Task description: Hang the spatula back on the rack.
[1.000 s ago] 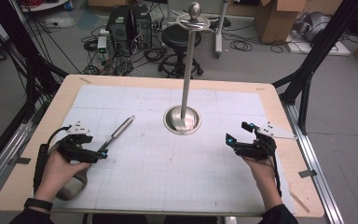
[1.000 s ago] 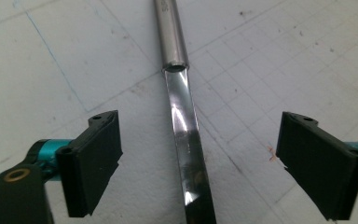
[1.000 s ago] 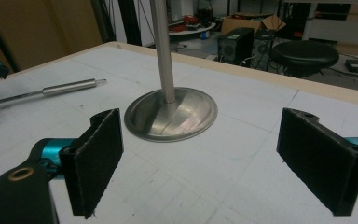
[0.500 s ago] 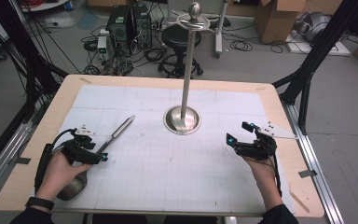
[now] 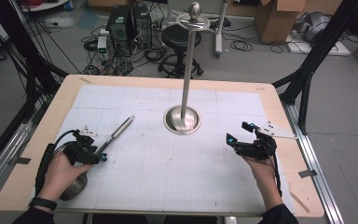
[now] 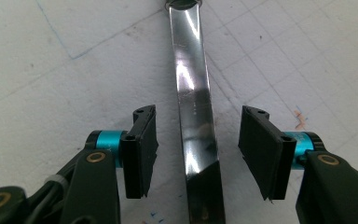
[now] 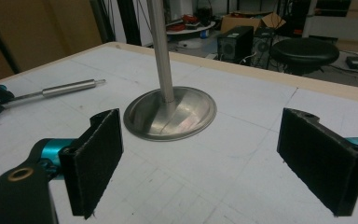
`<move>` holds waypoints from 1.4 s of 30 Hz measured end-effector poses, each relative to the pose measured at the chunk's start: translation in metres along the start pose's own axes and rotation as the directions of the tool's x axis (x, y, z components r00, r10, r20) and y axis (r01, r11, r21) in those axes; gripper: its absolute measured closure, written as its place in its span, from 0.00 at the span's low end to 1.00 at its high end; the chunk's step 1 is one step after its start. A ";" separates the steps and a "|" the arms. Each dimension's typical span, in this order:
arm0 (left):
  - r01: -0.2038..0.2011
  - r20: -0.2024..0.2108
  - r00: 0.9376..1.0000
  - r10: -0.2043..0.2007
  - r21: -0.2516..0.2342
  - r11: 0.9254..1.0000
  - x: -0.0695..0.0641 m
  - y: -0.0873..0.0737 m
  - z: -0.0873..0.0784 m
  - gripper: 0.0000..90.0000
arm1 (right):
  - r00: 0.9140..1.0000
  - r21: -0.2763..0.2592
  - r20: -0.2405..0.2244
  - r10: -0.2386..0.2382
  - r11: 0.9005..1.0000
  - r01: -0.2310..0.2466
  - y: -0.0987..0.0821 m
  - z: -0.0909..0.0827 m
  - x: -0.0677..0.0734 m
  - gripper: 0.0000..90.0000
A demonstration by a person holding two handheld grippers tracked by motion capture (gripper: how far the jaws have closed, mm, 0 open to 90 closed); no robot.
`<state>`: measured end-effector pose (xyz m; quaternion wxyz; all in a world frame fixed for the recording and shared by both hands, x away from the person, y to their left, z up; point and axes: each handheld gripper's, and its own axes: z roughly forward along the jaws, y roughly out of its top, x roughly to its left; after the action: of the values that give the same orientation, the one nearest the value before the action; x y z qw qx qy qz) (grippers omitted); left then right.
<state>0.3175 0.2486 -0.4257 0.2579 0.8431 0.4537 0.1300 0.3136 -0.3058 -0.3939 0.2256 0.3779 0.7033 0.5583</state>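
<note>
While the shiny metal rod [image 5: 116, 133] is lying flat on the white gridded sheet [image 5: 168, 172] at the left-hand part of the worktop [image 5: 279, 107], slanting away toward the middle, the left gripper [image 6: 193, 151] is straddling its near end. Its two black pads are standing well apart, one on each side of the rod, with a gap showing between each pad and the metal, so it is gripping nothing. From the high view the left hand [image 5: 63, 170] is resting low on the sheet, and a rounded metal object [image 5: 74, 185] is lying just beside it at the near edge, partly hidden by the hand.

Near the middle of the sheet, well apart from the rod, a tall metal stand [image 5: 185, 88] is rising upright from its round dished base [image 7: 170, 114], with a ball and a flat crosspiece at its top.

Over at the right side, the right gripper [image 7: 200, 158] is pointing toward that base with its jaws spread wide and nothing between them. The right hand [image 5: 261, 165] is holding it low over the sheet.
</note>
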 end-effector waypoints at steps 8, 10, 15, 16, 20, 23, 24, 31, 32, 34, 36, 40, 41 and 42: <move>0.008 -0.007 1.000 -0.008 0.010 1.000 0.000 0.002 -0.001 0.66 | 1.000 -0.001 0.002 -0.001 1.000 0.001 0.000 0.000 0.000 0.15; 0.006 -0.008 1.000 -0.006 0.015 1.000 -0.001 0.003 -0.001 0.72 | 1.000 0.001 0.000 0.001 1.000 -0.001 0.000 0.000 -0.001 0.15; 0.019 -0.006 1.000 -0.019 0.017 1.000 -0.001 0.003 -0.001 0.78 | 1.000 0.003 -0.003 0.003 1.000 -0.003 0.000 0.001 -0.001 0.15; 0.023 -0.002 1.000 -0.023 0.014 1.000 -0.001 0.003 -0.001 0.78 | 1.000 0.004 -0.005 0.006 1.000 -0.006 0.000 0.000 -0.001 0.15; 0.039 -0.006 0.999 -0.039 0.016 0.999 -0.001 0.002 -0.001 0.80 | 1.000 0.004 -0.004 0.011 1.000 -0.011 -0.001 0.000 -0.001 0.15; 0.054 -0.014 0.998 -0.053 0.022 0.998 -0.002 0.004 -0.001 0.82 | 1.000 0.006 -0.004 0.016 1.000 -0.016 -0.001 0.000 -0.002 0.15; 0.055 -0.009 0.998 -0.054 0.023 0.998 -0.001 0.004 -0.001 0.82 | 1.000 0.005 -0.005 0.014 1.000 -0.014 -0.001 0.000 -0.003 0.15; 0.076 0.003 0.997 -0.076 0.002 0.997 0.001 0.001 -0.001 0.82 | 1.000 0.008 -0.012 0.015 1.000 -0.015 -0.001 0.001 -0.002 0.15; 0.085 0.010 0.996 -0.085 -0.003 0.996 0.002 0.001 -0.001 0.82 | 1.000 0.007 -0.013 0.015 1.000 -0.015 -0.001 0.001 -0.002 0.15; 0.076 0.011 0.997 -0.076 -0.007 0.997 0.002 0.000 -0.002 0.83 | 1.000 0.007 -0.012 0.015 1.000 -0.015 -0.001 0.001 -0.002 0.15; 0.076 0.012 0.997 -0.076 -0.011 0.997 0.002 0.000 -0.002 0.83 | 1.000 0.008 -0.012 0.020 1.000 -0.020 -0.001 0.001 -0.002 0.15; 0.070 0.015 0.997 -0.070 -0.051 0.996 0.003 0.000 -0.005 0.83 | 1.000 0.006 -0.013 0.018 1.000 -0.018 -0.001 0.001 -0.003 0.15; 0.069 0.016 0.998 -0.068 -0.060 0.996 0.003 0.000 -0.007 0.83 | 1.000 0.005 -0.012 0.017 1.000 -0.017 -0.001 0.001 -0.003 0.15; 0.063 0.020 0.998 -0.061 -0.066 0.996 0.004 0.000 -0.009 0.83 | 1.000 0.006 -0.013 0.019 1.000 -0.019 -0.001 0.001 -0.003 0.15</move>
<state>0.3158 0.2545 -0.4185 0.2938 0.8207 0.4727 0.1293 0.3157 -0.3073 -0.3956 0.2146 0.3817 0.7029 0.5606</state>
